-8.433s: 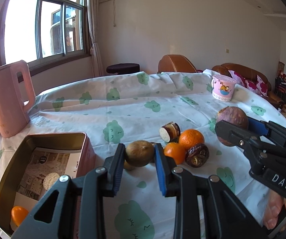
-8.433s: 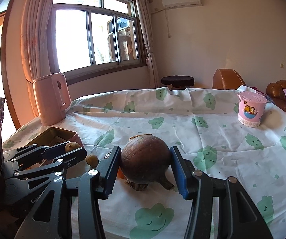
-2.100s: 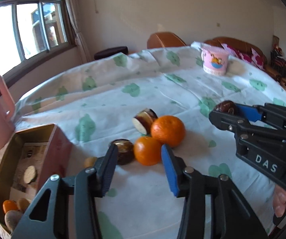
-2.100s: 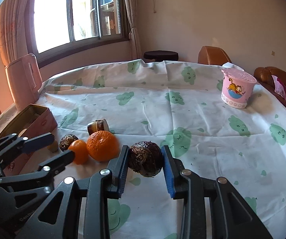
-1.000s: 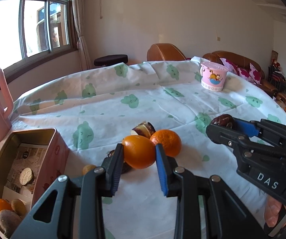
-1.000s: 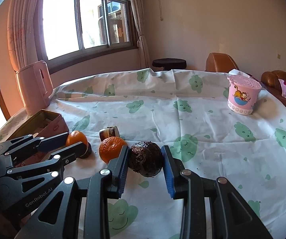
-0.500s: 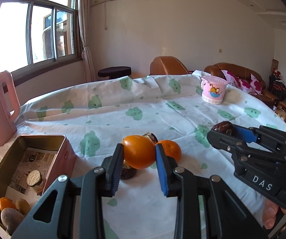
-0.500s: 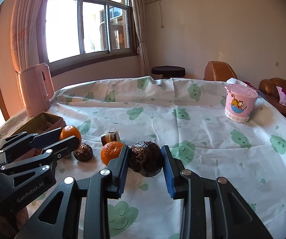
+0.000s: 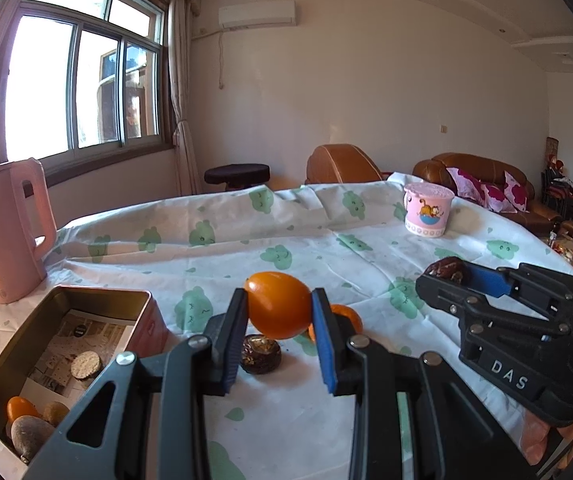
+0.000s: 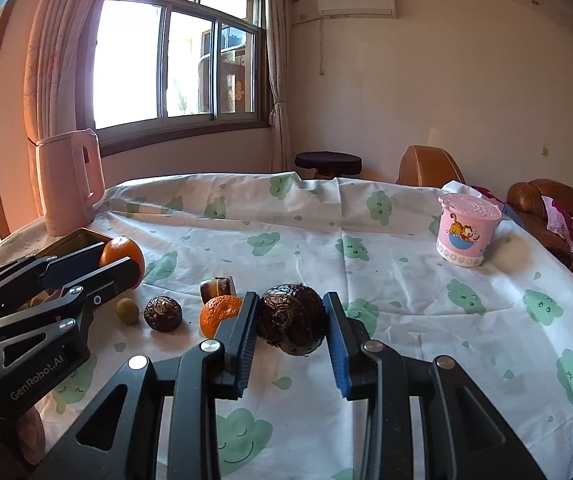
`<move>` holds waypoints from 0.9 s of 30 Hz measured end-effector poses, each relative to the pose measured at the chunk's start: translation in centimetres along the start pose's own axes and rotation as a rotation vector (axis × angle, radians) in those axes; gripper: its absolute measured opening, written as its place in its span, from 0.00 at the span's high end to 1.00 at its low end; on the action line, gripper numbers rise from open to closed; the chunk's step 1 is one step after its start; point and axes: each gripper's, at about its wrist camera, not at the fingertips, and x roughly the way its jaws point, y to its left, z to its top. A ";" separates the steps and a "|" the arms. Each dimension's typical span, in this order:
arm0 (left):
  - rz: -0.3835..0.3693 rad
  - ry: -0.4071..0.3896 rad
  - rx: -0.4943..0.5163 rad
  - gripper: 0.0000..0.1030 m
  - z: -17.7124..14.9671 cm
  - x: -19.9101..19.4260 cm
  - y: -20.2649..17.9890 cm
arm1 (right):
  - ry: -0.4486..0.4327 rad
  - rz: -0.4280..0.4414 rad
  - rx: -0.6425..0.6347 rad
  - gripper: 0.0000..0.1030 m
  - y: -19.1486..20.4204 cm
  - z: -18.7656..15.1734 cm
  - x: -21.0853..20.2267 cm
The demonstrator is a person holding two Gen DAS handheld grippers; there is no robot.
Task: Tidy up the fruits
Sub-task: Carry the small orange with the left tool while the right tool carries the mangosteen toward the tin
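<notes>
Mid-transfer, both loaded. Left hand-held gripper is clamped on a smooth orange fruit — tangerine or similar — held clear above the table. Right hand-held gripper is clamped on a dark wrinkled fruit, probably a passion fruit; hard to say from either view whether it's lifted or resting on the cloth.

Target looks like the open metal tin at the left, just beside the pink kettle. It already holds a small orange fruit, a brownish one and a round cracker-like disc.

Loose on the table: a mandarin, a dark round fruit, a small greenish one and a cut brown piece.

Next move, my read: swing the left load over the tin's opening, lower past the rim, release onto a bare patch of the liner. Right load follows — the tin's near end is filling up, so drop further back.
</notes>
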 end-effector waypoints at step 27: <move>0.066 -0.093 -0.032 0.68 -0.1 -1.8 0.8 | -0.165 -0.026 -0.055 0.67 1.8 0.0 -2.9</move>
